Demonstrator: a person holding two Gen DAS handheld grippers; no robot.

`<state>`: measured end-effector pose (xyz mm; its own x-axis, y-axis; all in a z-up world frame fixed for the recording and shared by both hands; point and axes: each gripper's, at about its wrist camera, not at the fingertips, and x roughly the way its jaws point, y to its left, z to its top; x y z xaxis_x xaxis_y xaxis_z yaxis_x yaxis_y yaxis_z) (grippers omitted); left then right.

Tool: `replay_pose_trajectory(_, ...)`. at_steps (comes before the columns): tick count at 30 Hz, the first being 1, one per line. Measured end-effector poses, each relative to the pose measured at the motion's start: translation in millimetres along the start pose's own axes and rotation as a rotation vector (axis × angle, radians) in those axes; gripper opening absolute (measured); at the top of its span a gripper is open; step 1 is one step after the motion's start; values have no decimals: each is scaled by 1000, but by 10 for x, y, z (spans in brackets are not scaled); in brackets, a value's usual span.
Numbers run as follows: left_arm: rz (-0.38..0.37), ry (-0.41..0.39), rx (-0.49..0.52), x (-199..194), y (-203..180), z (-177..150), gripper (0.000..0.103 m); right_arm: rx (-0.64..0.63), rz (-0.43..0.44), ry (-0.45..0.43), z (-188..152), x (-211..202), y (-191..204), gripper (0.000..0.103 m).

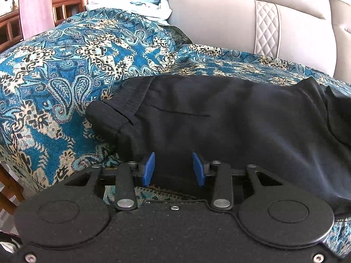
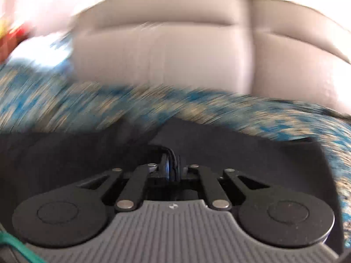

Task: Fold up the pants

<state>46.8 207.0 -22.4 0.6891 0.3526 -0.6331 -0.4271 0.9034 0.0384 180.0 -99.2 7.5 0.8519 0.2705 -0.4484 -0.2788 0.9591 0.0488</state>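
The black pants [image 1: 219, 118] lie spread across a sofa seat draped with a blue, cream and black paisley throw [image 1: 65, 65]. In the left wrist view the elastic waistband [image 1: 114, 114] sits at the left end of the garment, partly turned over, and a thin pocket slit runs across the flat cloth beside it. The fabric stretches away to the right, where it bunches into darker folds near the edge of the view. Behind the throw rises the beige sofa backrest [image 1: 241, 22] with a quilted diamond-stitched strip [image 1: 267, 28], and a heap of pale blue and white cloth [image 1: 151, 6] rests at the far left of the seat. A pink panel [image 1: 35, 6] and brown wooden furniture [image 1: 63, 6] show in the upper left corner.

The left gripper [image 1: 173, 168] hangs at the near edge of the pants with its blue pads [image 1: 149, 168] set apart; dark cloth shows in the gap between them, but the pads do not press on it.

The right wrist view is heavily motion-blurred. The right gripper [image 2: 171, 168] has its jaws drawn almost together, and a pinch of black fabric stands up between the fingertips, so it grips the pants [image 2: 65, 153]. Around it the dark cloth spreads over the smeared throw [image 2: 109, 100], with the backrest [image 2: 164, 54] behind
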Motion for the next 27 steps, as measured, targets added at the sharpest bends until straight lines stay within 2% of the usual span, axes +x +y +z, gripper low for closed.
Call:
replay_pose_trajectory(2,-2,1,-8,0,7,-2,38,134,-106,-88,185,-11,-118,10)
replay_pose_trajectory(3,-3,1,-11,0,11,-1,37,166,-137,-132,249,-24,-113,10)
replay_pose_trajectory(4,-4,1,-12,-1,16,0,38,162,-129,-154,273,-20,-77,10)
replay_pose_trajectory(6,-6,1,-11,-2,24,0,38,42,-49,-87,246,108,147,11)
replay_pose_trajectory(9,-9,3,-15,-5,32,-1,38,-164,27,53,-43,318,495,13)
replay_pose_trajectory(10,-11,4,-19,-6,40,-2,38,-193,48,76,-142,330,549,19)
replay_pose_trajectory(11,-13,4,-20,-5,45,-4,38,-199,79,90,-233,316,587,37)
replay_pose_trajectory(12,-15,4,-19,-3,46,-6,38,-197,103,59,-314,246,597,42)
replay_pose_trajectory(13,-14,3,-16,1,43,-6,38,-204,134,53,-356,189,606,55)
replay_pose_trajectory(14,-13,2,-13,0,40,-5,38,-202,170,54,-378,139,603,62)
replay_pose_trajectory(16,-10,0,-6,-1,29,-7,38,-185,231,49,-394,56,556,64)
replay_pose_trajectory(19,-14,-1,1,-24,24,4,38,-175,267,41,-375,-71,460,71)
replay_pose_trajectory(22,-23,-2,13,-39,19,7,38,-139,347,77,-278,-165,309,78)
replay_pose_trajectory(23,-23,-1,15,-37,16,3,38,-124,345,93,-183,-138,258,78)
replay_pose_trajectory(27,-16,-9,21,-28,-8,-8,38,9,189,164,223,122,15,78)
